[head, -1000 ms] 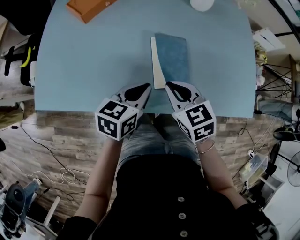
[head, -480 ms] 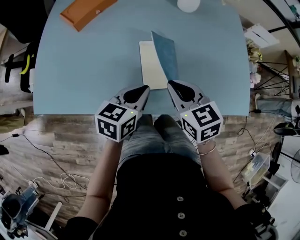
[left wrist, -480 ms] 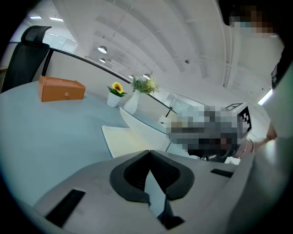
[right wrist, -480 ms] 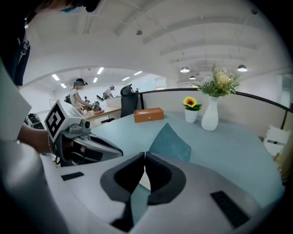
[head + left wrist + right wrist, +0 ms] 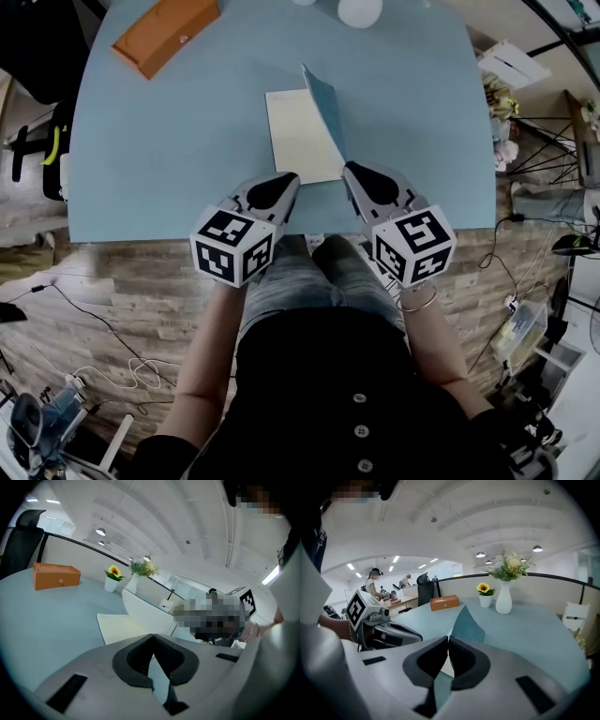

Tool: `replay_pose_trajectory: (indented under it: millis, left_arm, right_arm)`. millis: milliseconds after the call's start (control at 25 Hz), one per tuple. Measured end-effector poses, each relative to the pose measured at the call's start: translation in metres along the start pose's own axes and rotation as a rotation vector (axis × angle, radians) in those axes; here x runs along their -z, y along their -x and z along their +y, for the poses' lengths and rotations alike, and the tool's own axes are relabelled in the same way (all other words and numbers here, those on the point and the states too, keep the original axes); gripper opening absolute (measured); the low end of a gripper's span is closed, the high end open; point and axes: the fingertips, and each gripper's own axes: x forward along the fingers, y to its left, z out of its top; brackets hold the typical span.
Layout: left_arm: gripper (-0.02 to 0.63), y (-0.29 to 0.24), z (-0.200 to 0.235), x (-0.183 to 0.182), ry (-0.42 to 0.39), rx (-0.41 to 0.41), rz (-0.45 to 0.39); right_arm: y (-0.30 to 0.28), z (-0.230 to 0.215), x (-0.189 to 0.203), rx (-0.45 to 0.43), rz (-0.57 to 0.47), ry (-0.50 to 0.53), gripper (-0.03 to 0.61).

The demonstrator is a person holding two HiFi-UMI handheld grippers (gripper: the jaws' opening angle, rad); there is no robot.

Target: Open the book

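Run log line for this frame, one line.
book: cover lifted, half open | right gripper: shut on cover | left gripper: shut, empty, beside book

Open-plan lab or office workroom.
Loose cables (image 5: 129, 368) trail across the wood-look floor (image 5: 122, 281), an office chair (image 5: 423, 584) stands behind the blue table (image 5: 187, 141), and people (image 5: 375, 587) work at a far bench (image 5: 401, 601) under round ceiling lights (image 5: 481, 554).

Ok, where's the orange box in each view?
Head view: the box is at top left, up and left of the book.
Left gripper view: left side, mid-height.
Right gripper view: centre, beyond the book.
Shared landmark: the book, nearer than the box in both gripper views.
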Motion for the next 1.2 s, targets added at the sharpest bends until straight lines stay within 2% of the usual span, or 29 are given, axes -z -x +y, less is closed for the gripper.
replay_pose_trajectory:
  millis: [440, 840, 1200]
  left_arm:
    - [0.012, -0.027, -0.019, -0.009, -0.021, 0.025, 0.006]
    - [0.012, -0.052, -0.040, -0.010, -0.048, 0.044, 0.046]
    - [0.012, -0.073, -0.047, -0.010, -0.057, 0.027, 0.073]
  right_arm:
    - [0.026, -0.043, 0.005, 0.062, -0.023, -0.056, 0.009]
    - [0.044, -0.086, 0.026, 0.110, -0.015, -0.121, 0.009]
    - [0.048, -0.113, 0.046, 0.111, 0.010, -0.165, 0.009]
